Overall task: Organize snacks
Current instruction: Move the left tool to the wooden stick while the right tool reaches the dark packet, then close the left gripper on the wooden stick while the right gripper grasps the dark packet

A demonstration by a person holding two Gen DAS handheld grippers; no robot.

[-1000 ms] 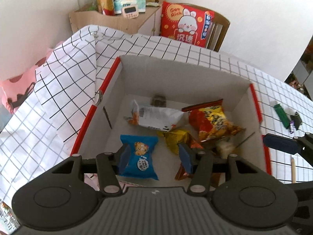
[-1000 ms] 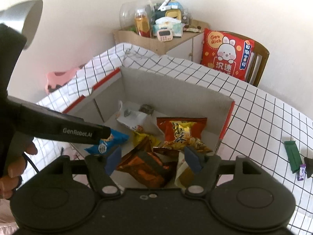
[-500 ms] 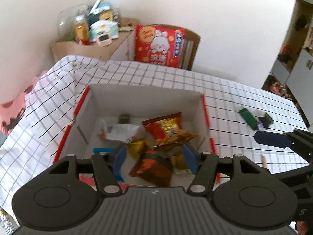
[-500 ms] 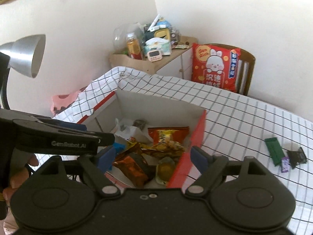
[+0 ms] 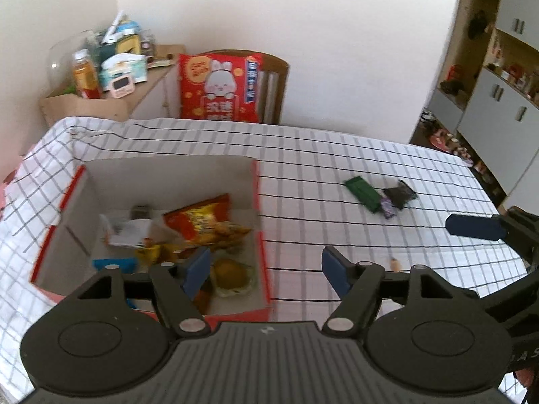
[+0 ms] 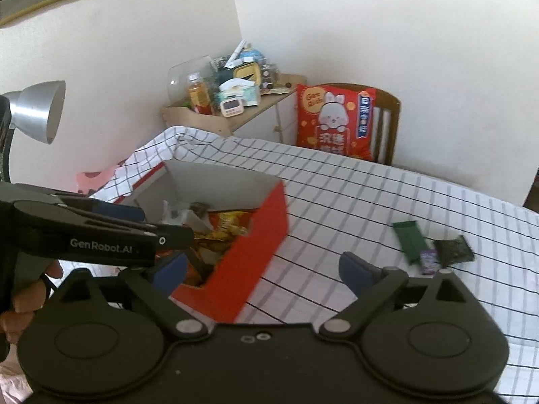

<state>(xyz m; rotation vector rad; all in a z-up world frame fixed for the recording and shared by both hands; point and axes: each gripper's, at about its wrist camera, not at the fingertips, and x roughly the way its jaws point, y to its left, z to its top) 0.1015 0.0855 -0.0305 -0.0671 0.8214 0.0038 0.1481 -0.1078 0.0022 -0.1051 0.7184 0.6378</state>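
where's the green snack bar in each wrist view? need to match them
Left wrist: green snack bar right of centre, on the checked cloth, well right of the box.
Right wrist: green snack bar right of centre, just above the right tongs' right fingertip.
Shared landmark: the purple candy lying against it.

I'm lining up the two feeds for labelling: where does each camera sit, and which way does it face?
Left wrist: on the left gripper, above the table's near edge, facing the box; its open fingers and the right gripper's tip show.
Right wrist: on the right gripper, facing the tablecloth; open fingers, left gripper alongside.
Shared: box, green packet, red cushion.
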